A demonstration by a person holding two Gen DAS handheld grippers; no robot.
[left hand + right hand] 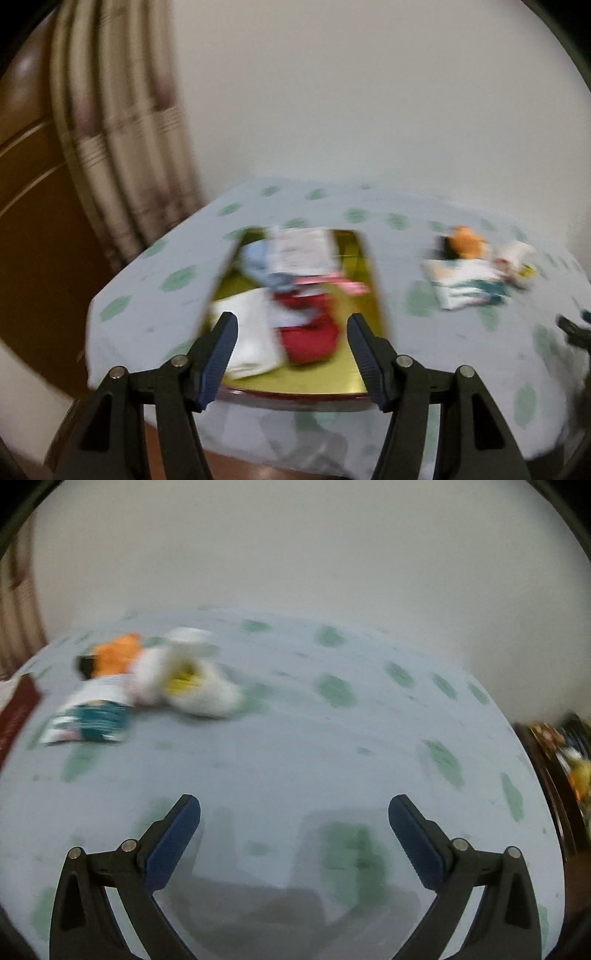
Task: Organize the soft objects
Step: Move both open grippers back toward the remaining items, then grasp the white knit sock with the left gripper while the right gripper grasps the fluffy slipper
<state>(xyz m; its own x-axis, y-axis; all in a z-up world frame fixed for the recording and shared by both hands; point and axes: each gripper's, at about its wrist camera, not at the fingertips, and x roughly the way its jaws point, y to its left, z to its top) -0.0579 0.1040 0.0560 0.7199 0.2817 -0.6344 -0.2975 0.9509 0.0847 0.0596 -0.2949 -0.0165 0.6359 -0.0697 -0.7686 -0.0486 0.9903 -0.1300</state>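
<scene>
Both views are blurred by motion. A gold-lined box (360, 280) lies on the table and holds a red cloth (314, 336), a white cloth (251, 332), a blue cloth (255, 258) and a pink item (347, 286). My left gripper (291, 328) is open and empty above the box's near end. On the table to the right lie an orange soft toy (467, 242), a white and teal packet (465, 286) and a white soft toy (192, 679). My right gripper (293, 812) is open and empty over bare tablecloth, well short of that pile (110, 686).
The table carries a pale blue cloth with green spots (332, 690). A striped curtain (122, 129) and wooden panel (33, 192) stand at the left, a plain wall behind. A dark shelf with colourful items (565, 753) sits at the right edge.
</scene>
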